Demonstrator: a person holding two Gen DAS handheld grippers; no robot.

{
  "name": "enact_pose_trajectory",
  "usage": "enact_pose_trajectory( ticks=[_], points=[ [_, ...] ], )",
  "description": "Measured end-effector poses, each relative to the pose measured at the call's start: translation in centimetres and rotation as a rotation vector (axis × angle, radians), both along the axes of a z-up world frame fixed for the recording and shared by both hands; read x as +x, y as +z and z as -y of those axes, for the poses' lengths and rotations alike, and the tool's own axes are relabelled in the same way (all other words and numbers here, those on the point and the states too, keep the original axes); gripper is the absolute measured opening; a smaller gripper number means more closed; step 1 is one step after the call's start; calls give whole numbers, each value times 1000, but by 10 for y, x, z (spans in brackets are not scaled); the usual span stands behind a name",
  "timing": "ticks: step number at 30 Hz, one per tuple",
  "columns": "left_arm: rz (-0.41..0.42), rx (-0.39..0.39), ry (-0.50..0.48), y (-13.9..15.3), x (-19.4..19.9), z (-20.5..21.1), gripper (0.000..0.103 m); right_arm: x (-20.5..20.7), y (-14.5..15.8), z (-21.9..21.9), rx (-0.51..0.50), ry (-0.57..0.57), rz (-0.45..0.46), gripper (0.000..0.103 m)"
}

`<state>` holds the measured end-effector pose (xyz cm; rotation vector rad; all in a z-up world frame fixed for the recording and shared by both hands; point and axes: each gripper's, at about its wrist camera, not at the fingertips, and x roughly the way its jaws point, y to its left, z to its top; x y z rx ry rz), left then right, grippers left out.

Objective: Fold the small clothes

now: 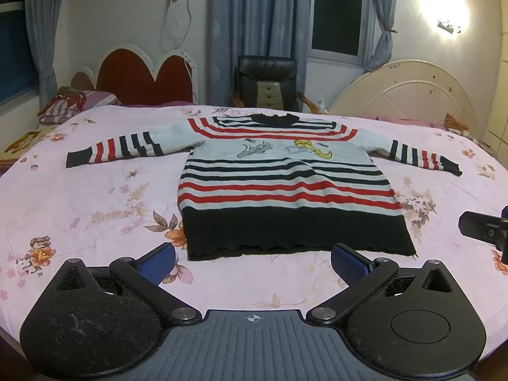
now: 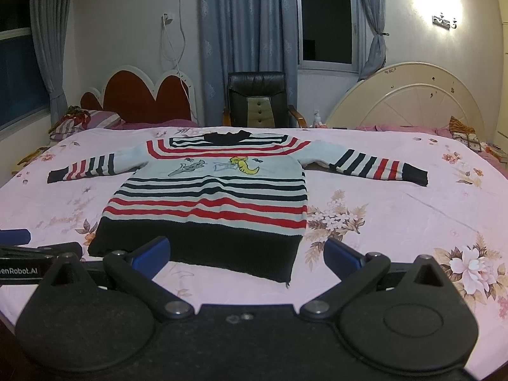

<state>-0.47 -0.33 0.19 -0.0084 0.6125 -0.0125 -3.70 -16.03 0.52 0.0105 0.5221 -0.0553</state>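
Observation:
A small striped knit sweater (image 1: 285,177) lies flat, front up, on the pink floral bedsheet (image 1: 79,197), both sleeves spread out sideways and its black hem nearest me. My left gripper (image 1: 253,262) hovers open just short of the hem, nothing between its blue pads. In the right wrist view the same sweater (image 2: 209,197) sits a little left of centre. My right gripper (image 2: 247,255) is open too, its left finger (image 2: 152,254) over the hem's near edge, holding nothing. The other gripper shows at the edge of each view.
The bed (image 2: 397,216) stretches wide around the sweater. Behind it stand a red heart-shaped headboard (image 1: 143,76), a black office chair (image 1: 266,82) and a cream headboard (image 1: 406,95). A striped pillow (image 1: 73,104) lies at the far left.

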Motion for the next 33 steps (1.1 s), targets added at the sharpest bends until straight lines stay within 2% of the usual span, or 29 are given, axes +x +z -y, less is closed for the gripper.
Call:
enact_pose_trajectory(
  ticks=[33],
  points=[
    [5, 1, -3, 0, 5, -2, 103, 3, 0, -3, -4, 4, 0, 102]
  ],
)
